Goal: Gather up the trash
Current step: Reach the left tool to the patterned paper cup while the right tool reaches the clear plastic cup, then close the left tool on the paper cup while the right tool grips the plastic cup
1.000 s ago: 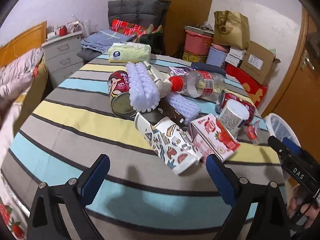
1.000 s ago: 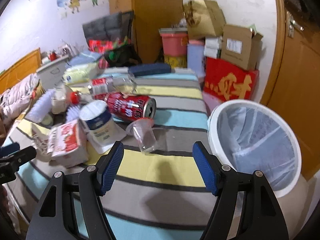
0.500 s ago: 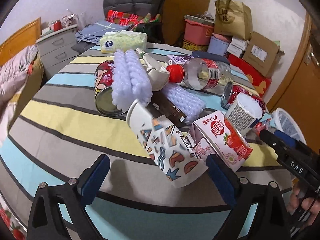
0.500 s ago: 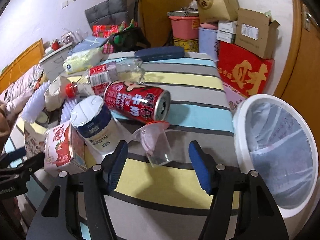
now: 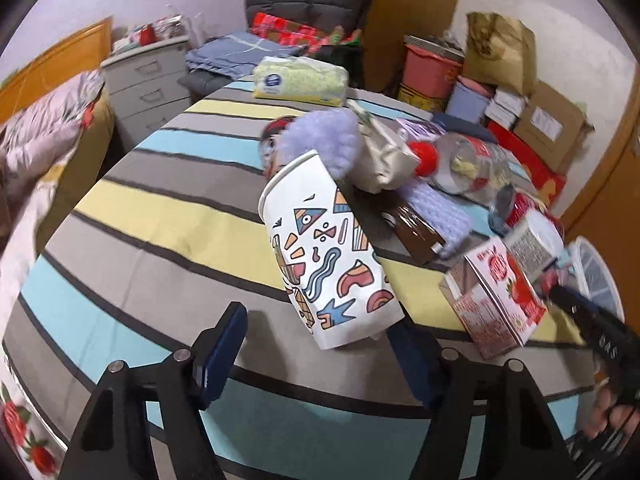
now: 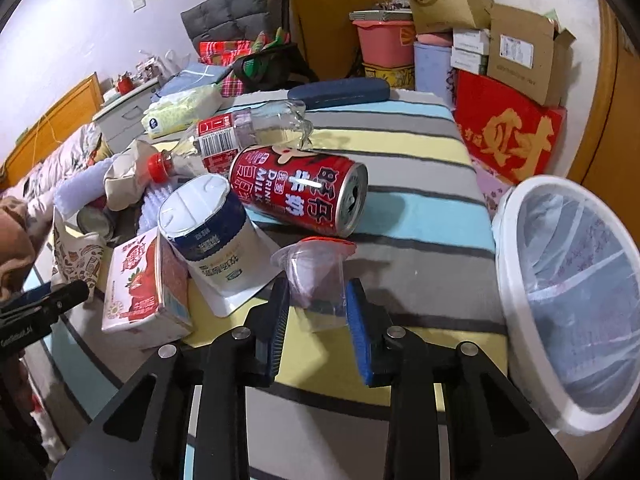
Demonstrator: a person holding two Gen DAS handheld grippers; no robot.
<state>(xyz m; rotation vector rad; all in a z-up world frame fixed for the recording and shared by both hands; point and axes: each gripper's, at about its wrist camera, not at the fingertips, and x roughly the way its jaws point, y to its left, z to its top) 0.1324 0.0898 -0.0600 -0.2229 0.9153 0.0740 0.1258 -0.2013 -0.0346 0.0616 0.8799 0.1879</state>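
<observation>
Striped cloth in grey, yellow and pale blue covers the table [image 6: 416, 216], and the litter is heaped on it. Positions are noted from the red milk can [image 6: 302, 192], which lies on its side near the middle of the heap in the right wrist view.

Just in front of the can a clear plastic cup [image 6: 316, 276] with a red rim is seen, flanked by the blue pads of the right gripper [image 6: 318, 330]; the pads are drawn in close on both sides of it, though firm contact cannot be confirmed. Left of the can a white yogurt tub [image 6: 210, 236] lies tilted, and a strawberry milk carton [image 6: 142, 284] stands further left. Behind the can a crushed water bottle [image 6: 236, 136] with a red cap is noted. Right of the can, off the table edge, a white bin [image 6: 568, 300] with a clear liner is seen.

From the left wrist view, a patterned paper cup [image 5: 324, 252] is seen lying tilted, its base between the fingers of the left gripper [image 5: 320, 354], which are spread wide. The right-hand pad sits close by the cup base; the other is well apart.
</observation>
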